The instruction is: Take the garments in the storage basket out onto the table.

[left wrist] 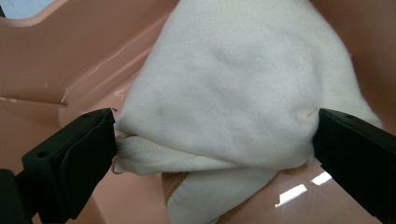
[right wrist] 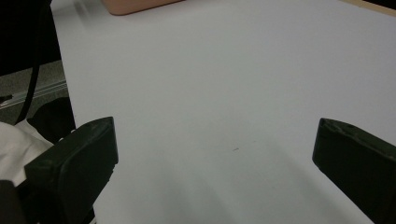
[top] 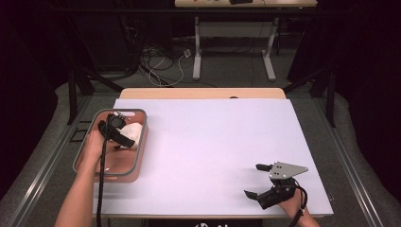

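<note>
Cloth (left wrist: 233, 93) sits between spread left tongs (left wrist: 215, 135) in tub (top: 137, 161); right tongs (top: 261, 180) released.

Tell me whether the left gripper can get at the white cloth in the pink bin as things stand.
Probably yes. The left gripper is already down inside the pink bin, jaws open on either side of the white cloth, with nothing between them and it.

white cloth (left wrist: 233, 93) top cut off by frame edge.

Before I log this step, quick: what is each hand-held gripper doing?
Left hand-held gripper: open, jaws straddling the white cloth in the pink bin.
Right hand-held gripper: open, holding nothing.
</note>
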Available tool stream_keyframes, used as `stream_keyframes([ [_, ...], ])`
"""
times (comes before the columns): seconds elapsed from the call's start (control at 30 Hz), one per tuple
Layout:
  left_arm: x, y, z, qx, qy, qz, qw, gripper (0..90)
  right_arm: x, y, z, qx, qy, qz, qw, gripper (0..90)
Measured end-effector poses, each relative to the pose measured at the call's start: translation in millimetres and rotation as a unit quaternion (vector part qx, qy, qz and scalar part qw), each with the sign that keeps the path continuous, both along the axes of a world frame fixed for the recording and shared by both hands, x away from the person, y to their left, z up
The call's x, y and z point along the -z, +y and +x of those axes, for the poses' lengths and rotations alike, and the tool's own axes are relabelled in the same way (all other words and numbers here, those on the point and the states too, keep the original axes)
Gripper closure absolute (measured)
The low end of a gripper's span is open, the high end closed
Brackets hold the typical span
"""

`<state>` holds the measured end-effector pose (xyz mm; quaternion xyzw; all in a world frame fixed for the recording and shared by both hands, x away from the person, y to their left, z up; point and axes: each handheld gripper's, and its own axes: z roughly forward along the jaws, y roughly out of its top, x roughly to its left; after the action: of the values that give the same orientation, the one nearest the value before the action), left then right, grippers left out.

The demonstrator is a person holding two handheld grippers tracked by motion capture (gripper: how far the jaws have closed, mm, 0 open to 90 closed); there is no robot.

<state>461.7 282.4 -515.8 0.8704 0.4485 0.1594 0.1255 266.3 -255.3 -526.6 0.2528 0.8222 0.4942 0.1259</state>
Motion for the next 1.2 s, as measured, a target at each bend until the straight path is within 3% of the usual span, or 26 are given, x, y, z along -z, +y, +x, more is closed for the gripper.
stream_keyframes([
  [0.37,7.4,-2.9,4.9,-0.003,0.026,0.012,0.9996,1.4,-0.4,0.6,-1.0,-0.003,0.002,0.001,1.0000,0.0],
  [0.77,13.5,-2.8,9.8,-0.018,0.058,-0.007,0.9981,1.8,-0.3,1.7,0.2,-0.003,0.004,0.004,1.0000,0.0],
  [1.2,13.0,-1.1,9.5,-0.019,0.067,-0.025,0.9973,8.2,-1.6,1.3,-0.4,-0.004,0.001,0.007,1.0000,0.0],
])
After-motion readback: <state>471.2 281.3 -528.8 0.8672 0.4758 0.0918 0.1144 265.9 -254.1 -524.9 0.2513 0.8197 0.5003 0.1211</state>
